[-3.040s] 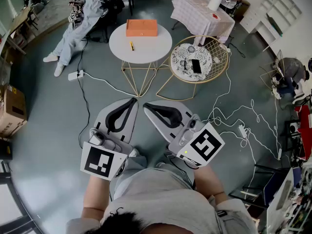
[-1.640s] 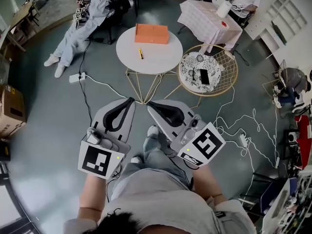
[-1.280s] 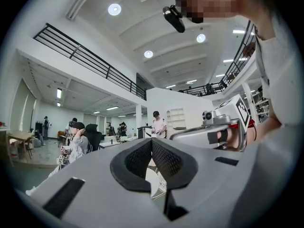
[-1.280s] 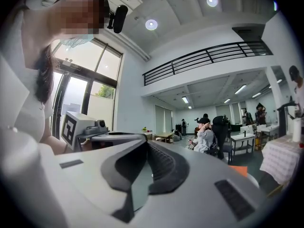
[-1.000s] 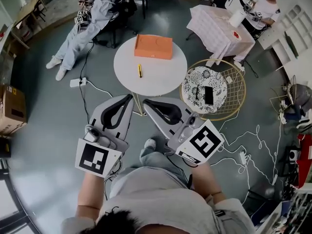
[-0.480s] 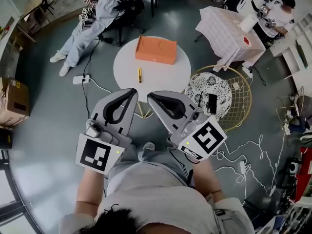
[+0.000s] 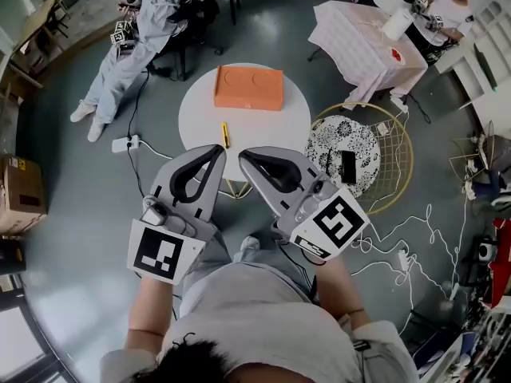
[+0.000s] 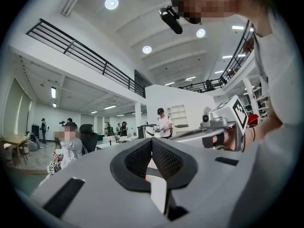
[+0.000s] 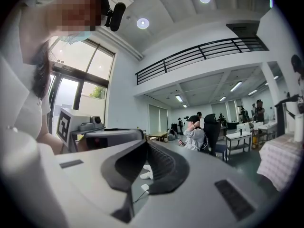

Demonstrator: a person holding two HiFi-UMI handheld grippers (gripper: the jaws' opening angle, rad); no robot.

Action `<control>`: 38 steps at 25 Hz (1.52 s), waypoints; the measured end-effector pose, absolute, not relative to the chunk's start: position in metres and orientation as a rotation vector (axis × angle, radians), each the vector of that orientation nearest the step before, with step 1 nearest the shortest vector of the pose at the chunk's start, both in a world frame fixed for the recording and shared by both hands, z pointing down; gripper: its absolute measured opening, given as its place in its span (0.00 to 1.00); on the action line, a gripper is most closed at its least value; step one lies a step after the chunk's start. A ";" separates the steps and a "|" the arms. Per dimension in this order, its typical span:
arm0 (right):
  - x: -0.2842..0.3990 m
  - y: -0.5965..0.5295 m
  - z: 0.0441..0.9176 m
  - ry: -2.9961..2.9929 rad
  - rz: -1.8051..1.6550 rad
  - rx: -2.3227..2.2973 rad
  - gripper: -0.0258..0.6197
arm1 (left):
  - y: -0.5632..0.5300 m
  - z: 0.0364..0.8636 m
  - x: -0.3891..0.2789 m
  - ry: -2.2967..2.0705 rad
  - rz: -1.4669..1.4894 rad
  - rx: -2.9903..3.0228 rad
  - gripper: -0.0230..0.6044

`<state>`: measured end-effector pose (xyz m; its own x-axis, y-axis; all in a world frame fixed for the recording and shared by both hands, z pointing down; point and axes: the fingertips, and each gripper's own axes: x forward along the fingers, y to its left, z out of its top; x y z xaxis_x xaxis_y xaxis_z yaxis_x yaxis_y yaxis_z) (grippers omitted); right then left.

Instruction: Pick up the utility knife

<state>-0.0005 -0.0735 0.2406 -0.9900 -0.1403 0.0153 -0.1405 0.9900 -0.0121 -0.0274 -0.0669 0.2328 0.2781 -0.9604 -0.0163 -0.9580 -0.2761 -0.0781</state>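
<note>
The utility knife (image 7: 225, 134), small and yellow, lies on the near left part of a round white table (image 7: 271, 126). An orange box (image 7: 248, 87) sits on the table's far side. In the head view my left gripper (image 7: 216, 149) is shut and empty, its tip just short of the knife and level with the table's near edge. My right gripper (image 7: 244, 156) is beside it, also shut and empty. In the left gripper view the left gripper (image 8: 152, 139) has its jaws meeting at the tip, and the right gripper view shows the right gripper (image 9: 145, 142) the same.
A wire-frame side table (image 7: 391, 138) with a patterned top and a black phone (image 7: 349, 166) stands right of the white table. Behind it is a table with a pink checked cloth (image 7: 363, 38). A person sits on a chair (image 7: 136, 30) at the far left. Cables and a power strip (image 7: 122, 144) lie on the floor.
The white table with the knife has come closer as the person walked toward it; the gripper tips now reach its near edge. Both grippers have stayed shut.
</note>
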 end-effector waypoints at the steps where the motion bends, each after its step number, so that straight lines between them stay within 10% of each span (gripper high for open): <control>1: -0.007 -0.080 0.242 -3.114 0.026 0.241 0.06 | -0.073 0.234 -0.034 1.831 -0.050 -2.467 0.05; 38: -0.115 -0.239 0.458 -2.528 0.475 1.015 0.09 | -0.236 0.315 -0.148 1.154 -0.094 -3.020 0.05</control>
<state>-0.1147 -0.2391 0.4580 -0.6699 -0.5847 0.4576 -0.7110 0.6827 -0.1684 -0.1484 -0.2361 0.3152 0.7444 -0.6620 0.0872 -0.6674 -0.7418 0.0657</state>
